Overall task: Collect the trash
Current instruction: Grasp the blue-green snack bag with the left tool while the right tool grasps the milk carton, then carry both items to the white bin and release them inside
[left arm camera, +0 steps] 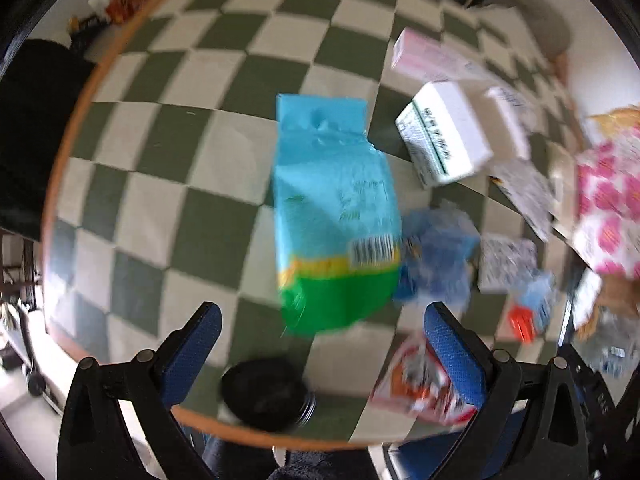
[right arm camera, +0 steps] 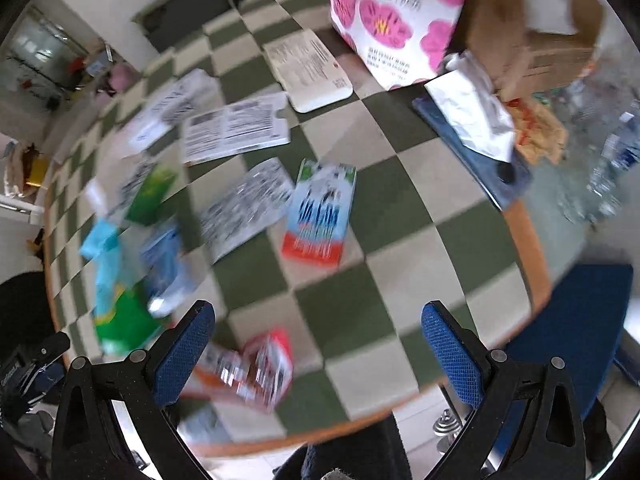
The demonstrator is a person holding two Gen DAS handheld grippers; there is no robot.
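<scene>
Left view first: my left tool (left arm camera: 322, 336) hangs above the bench (left arm camera: 168, 168), its jaws spread wide with nothing between them. The bench wears a green and cream checked cloth inside a wooden rim. Right in the middle of the frame lies a blue-and-green pouch (left arm camera: 334, 220), barcode facing up, its green end just ahead of my fingertips. Touching its lower right side is a crumpled blue wrapper (left arm camera: 438, 256). At the bottom, between my fingers, sits a black lid (left arm camera: 266, 394) near the bench edge, and by my right finger lies a red-and-white packet (left arm camera: 420, 384), partly hidden. In the upper right I count two boxes: a white one (left arm camera: 444, 136) tipped on an edge and a pink one (left arm camera: 424, 58) behind it. At the far right stands a flowered bag (left arm camera: 608, 200); I cannot see into it. The smaller scraps around it are too blurred to count.

Right view: my right tool (right arm camera: 318, 342) is also spread wide and grips nothing. The red-and-white packet lies at the bottom between my fingers, nearer the left one. A blue-and-red carton (right arm camera: 320, 212) lies flat in the middle. The pouch is at the lower left, the blue wrapper just beside it. I count about four printed sheets (right arm camera: 236, 130) across the upper left. At the top stands the flowered bag, a brown cardboard box (right arm camera: 532, 28) beside it; their contents are hidden.
</scene>
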